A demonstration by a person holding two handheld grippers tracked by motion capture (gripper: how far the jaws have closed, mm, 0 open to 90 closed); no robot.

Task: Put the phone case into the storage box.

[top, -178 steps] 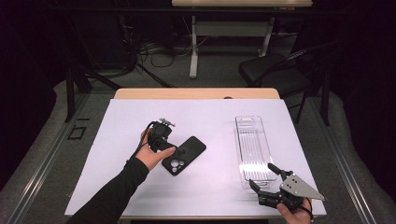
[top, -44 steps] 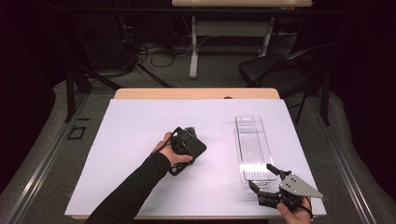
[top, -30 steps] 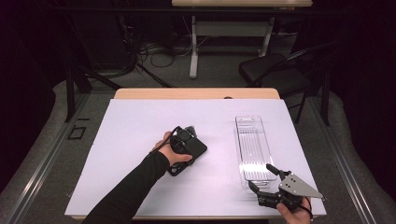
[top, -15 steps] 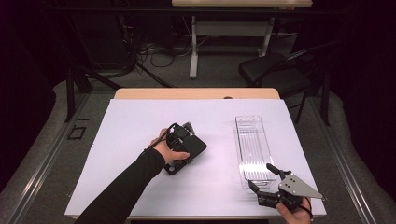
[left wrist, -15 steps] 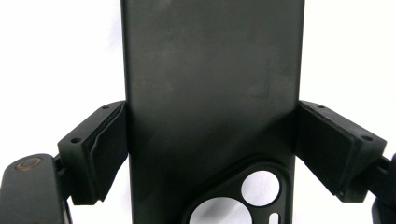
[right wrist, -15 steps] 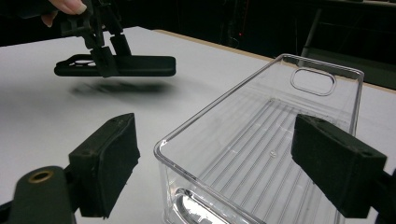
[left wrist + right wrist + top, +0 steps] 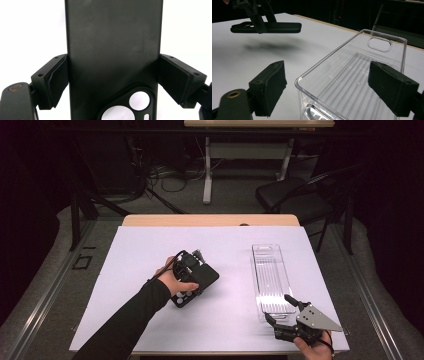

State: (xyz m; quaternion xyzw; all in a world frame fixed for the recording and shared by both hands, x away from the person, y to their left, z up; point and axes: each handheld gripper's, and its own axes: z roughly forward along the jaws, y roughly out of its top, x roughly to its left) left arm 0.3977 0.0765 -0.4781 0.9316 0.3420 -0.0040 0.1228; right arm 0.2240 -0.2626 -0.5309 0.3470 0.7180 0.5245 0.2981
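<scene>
Matt black phone case (image 7: 112, 50); glossy clear ribbed plastic tray (image 7: 271, 275); smooth white tabletop (image 7: 150, 245)

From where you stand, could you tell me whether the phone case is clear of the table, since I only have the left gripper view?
Observer: Yes, in the right gripper view the black phone case hangs above the white table, with its shadow beneath it.
Operator: Thank you; what lies to its right?
Observer: A clear plastic tray lies lengthwise on the table, with nothing in it.
Operator: And where is the other hand-held gripper, please?
Observer: The right hand-held gripper sits at the tray's near end, jaws open either side of the near corner, touching nothing.
</scene>
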